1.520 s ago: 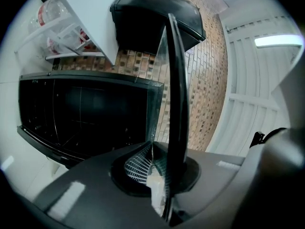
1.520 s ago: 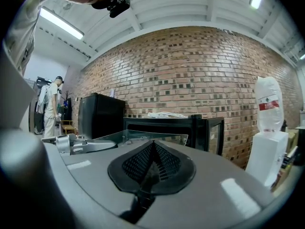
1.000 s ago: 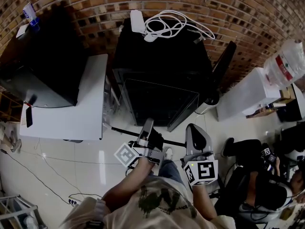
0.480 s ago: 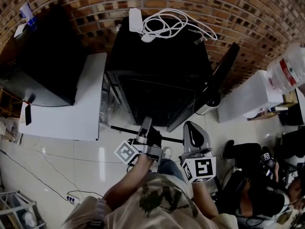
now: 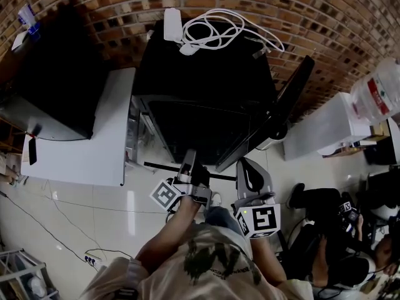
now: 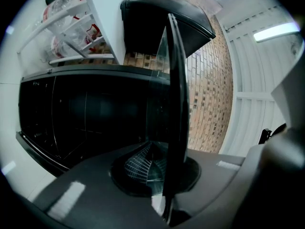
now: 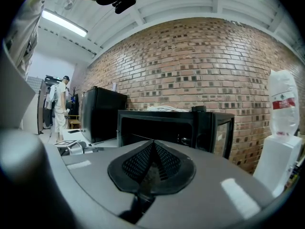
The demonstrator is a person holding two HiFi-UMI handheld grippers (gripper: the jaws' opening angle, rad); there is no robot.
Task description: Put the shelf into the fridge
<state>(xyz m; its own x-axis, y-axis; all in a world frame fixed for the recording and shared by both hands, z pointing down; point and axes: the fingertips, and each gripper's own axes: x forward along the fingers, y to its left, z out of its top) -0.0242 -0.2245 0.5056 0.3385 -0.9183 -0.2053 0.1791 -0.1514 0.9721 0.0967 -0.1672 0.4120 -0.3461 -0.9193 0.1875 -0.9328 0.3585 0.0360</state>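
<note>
Nearer the fridge (image 5: 206,74), left claw (image 6: 162,168) pinches shelf (image 6: 177,104); right claw (image 7: 150,165) closed.

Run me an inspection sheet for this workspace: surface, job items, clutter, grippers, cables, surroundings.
Surface: glossy tiled floor.
Job's things: black fridge, door open; glass shelf in front of the opening.
Clutter: white adapter on the fridge top.
Grippers: left hand-held gripper shut on the shelf; right hand-held gripper shut, empty.
Cables: white cable coiled on the fridge; power strip on the floor.
Surroundings: brick wall, white cabinet, water bottle.
</note>
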